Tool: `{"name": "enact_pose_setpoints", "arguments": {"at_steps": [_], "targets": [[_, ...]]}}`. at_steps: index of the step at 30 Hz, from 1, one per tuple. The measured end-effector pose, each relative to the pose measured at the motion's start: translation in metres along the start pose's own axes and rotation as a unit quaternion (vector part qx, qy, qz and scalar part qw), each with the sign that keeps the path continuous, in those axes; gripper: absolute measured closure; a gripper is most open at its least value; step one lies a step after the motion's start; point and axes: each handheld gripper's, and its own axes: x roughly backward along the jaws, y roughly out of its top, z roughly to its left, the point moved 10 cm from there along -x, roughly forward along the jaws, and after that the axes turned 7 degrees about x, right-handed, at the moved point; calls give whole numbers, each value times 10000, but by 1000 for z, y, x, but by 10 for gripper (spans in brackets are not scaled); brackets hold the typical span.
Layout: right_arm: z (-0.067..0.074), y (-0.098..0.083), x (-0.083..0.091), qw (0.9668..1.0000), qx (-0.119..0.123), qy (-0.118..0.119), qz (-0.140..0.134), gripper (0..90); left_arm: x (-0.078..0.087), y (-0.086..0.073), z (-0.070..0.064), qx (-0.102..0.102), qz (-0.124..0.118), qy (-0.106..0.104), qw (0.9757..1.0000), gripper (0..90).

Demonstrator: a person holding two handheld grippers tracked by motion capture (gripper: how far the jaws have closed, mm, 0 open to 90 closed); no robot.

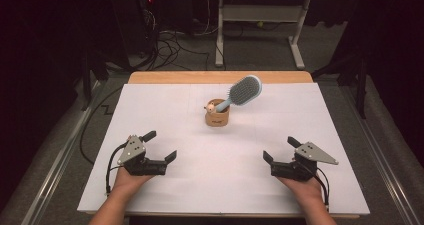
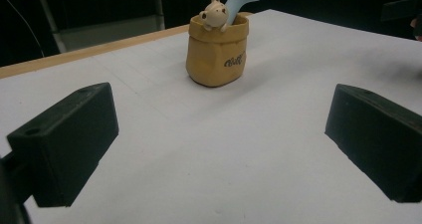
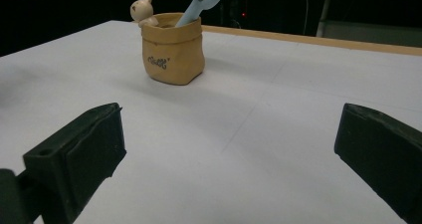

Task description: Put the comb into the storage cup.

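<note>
Work surface: a white sheet-covered table (image 1: 165, 110) with a bare wooden strip along its far edge.

Item in question: a pale blue plastic paddle hairbrush (image 1: 242, 91) stands handle-down in a small tan sack-shaped ceramic holder (image 1: 217, 114), which carries a little cream bear figure (image 2: 214, 13) on its rim. The brush head leans up and to the right, well above the holder's mouth. The holder sits upright at the centre of the table, towards the far half.

Left gripper (image 1: 161, 146): resting low at the near left, jaws spread wide, nothing between them. Its own view confirms bare table between the two black jaws, with the holder ahead and well apart.

Right gripper (image 1: 280, 149): resting low at the near right, jaws likewise wide apart and empty, pointed towards the holder.

Assessment: neither tool touches the brush or the holder. Judged from the layout, either the brush has been placed in the holder and the hands are parked, or it has yet to be drawn out; the pictures do not settle which. No contact work is in hand at this moment
</note>
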Motion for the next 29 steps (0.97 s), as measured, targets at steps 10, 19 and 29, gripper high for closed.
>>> {"name": "enact_pose_setpoints", "arguments": {"at_steps": [10, 19, 29], "targets": [[-16, -7, 44, 9991, 80, -281, -301, 5, 2, -7, -1, 125, 104, -3, 9999, 8], [-21, -7, 42, 9990, 174, -283, -310, 5, 1, -7, -4, 167, 102, -32, 9998, 8], [-18, -8, 41, 9989, 258, -285, -281, 5, 2, -6, -3, 163, 72, -40, 9998, 8]]}}
